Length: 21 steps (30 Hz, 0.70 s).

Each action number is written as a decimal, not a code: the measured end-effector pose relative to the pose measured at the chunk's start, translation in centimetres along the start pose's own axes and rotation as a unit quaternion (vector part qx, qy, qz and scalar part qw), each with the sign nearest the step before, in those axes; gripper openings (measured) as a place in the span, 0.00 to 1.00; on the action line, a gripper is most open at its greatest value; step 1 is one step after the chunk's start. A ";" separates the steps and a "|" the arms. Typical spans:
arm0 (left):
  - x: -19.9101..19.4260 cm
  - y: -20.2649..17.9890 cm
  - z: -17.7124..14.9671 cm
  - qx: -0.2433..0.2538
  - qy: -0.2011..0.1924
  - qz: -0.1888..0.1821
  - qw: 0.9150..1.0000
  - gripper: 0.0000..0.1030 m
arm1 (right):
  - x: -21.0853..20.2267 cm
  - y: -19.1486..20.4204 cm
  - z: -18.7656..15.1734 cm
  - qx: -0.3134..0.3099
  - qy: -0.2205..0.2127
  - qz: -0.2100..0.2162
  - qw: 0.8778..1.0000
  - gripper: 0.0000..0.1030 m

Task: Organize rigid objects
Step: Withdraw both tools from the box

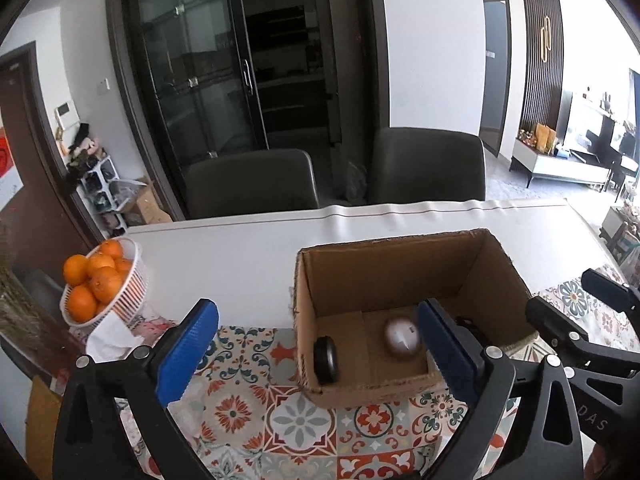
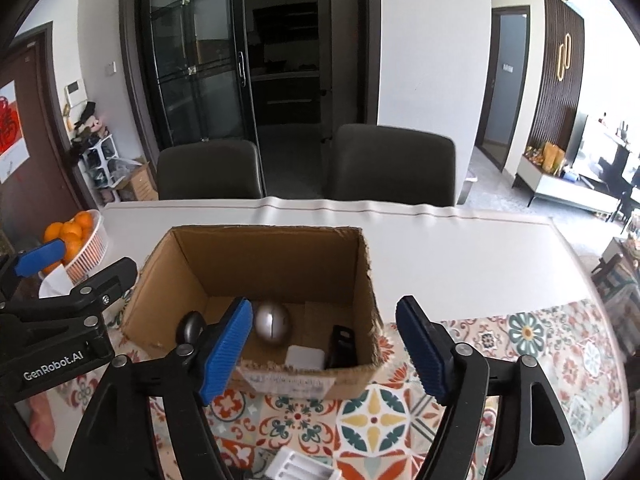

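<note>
Cardboard box (image 1: pixel 404 280) stands open-topped on a patterned mat (image 1: pixel 256 408) near the front of a white table (image 1: pixel 240 248), and it already holds several rigid items. From the left wrist view, a black disc (image 1: pixel 326 360) leans on edge against the box's left wall, and a silver mouse (image 1: pixel 401 338) lies on the floor beside it. From the right wrist view the same mouse (image 2: pixel 273 323) sits near the middle, with a white block (image 2: pixel 305 357) and a black piece (image 2: pixel 343 346) against the near wall to its right.

Left gripper (image 1: pixel 318 354) hovers in front of the box with its blue pads (image 1: pixel 188 354) spread wide and nothing between them; its right pad overlaps the box's near right corner in that view. Right gripper (image 2: pixel 324 354) is likewise spread wide and empty, poised just before the box's near wall, its left pad (image 2: pixel 226 354) across the near left part of the opening. A white ridged object (image 2: pixel 298 465) lies on the mat right below it, partly cut off by the frame edge.

To the left of the box, a white basket (image 1: pixel 130 280) of oranges (image 1: pixel 96 280) rests at the table's corner. Two dark chairs (image 1: pixel 428 166) stand at the far side of the table.
</note>
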<state>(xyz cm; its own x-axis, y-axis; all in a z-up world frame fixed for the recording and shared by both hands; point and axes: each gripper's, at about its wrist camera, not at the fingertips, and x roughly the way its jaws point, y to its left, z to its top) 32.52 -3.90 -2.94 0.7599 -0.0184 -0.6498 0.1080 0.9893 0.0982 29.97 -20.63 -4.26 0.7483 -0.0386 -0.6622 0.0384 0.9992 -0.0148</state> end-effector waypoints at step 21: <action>-6.5 1.0 -6.0 -0.016 0.000 0.033 0.999 1.00 | -6.6 1.2 -5.2 -0.023 -0.016 0.000 1.000 0.76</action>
<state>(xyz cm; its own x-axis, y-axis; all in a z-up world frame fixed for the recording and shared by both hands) 23.83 -1.92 -3.16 0.7653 0.0460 -0.6421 0.0377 0.9925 0.1160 21.64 -19.08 -3.80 0.7689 -0.0379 -0.6383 0.0079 0.9987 -0.0498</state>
